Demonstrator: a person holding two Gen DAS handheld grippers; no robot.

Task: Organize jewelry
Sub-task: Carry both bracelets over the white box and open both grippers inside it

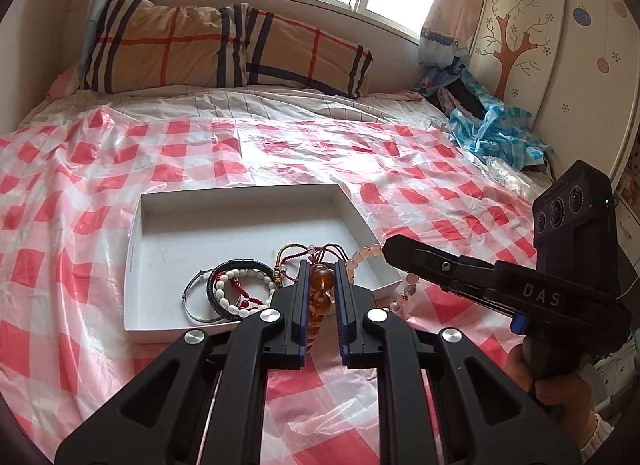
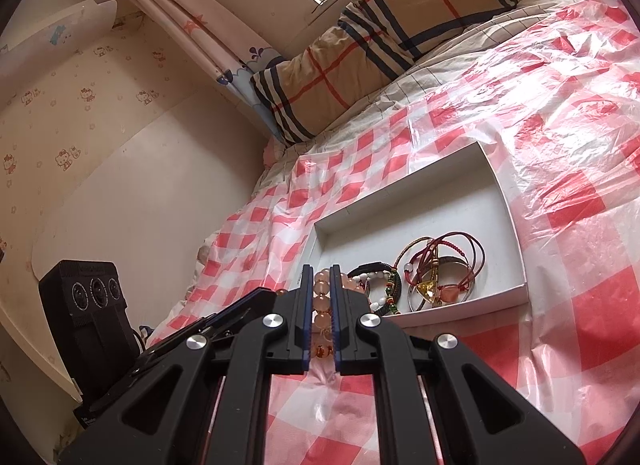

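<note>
A shallow white box [image 1: 160, 201] lies on the bed; it also shows in the right wrist view [image 2: 508, 201]. Several bracelets lie in its near part: a silver bangle [image 1: 192, 305], a white bead bracelet [image 1: 228, 289], red cord bracelets [image 1: 332, 251]. My left gripper [image 1: 322, 269] is shut on an amber bead bracelet [image 1: 322, 279] at the box's near edge. My right gripper [image 2: 322, 273] is shut on a pale pink bead bracelet [image 2: 322, 297], whose beads [image 1: 362, 255] hang over the box's right rim. The right gripper [image 1: 390, 245] shows in the left view.
A red-and-white checked plastic sheet [image 1: 80, 193] covers the bed. A plaid pillow [image 1: 224, 49] lies at the head, under the window. Crumpled blue checked plastic [image 1: 496, 129] sits at the far right by a wardrobe [image 1: 560, 45]. A wall [image 2: 100, 165] runs along the bed's left side.
</note>
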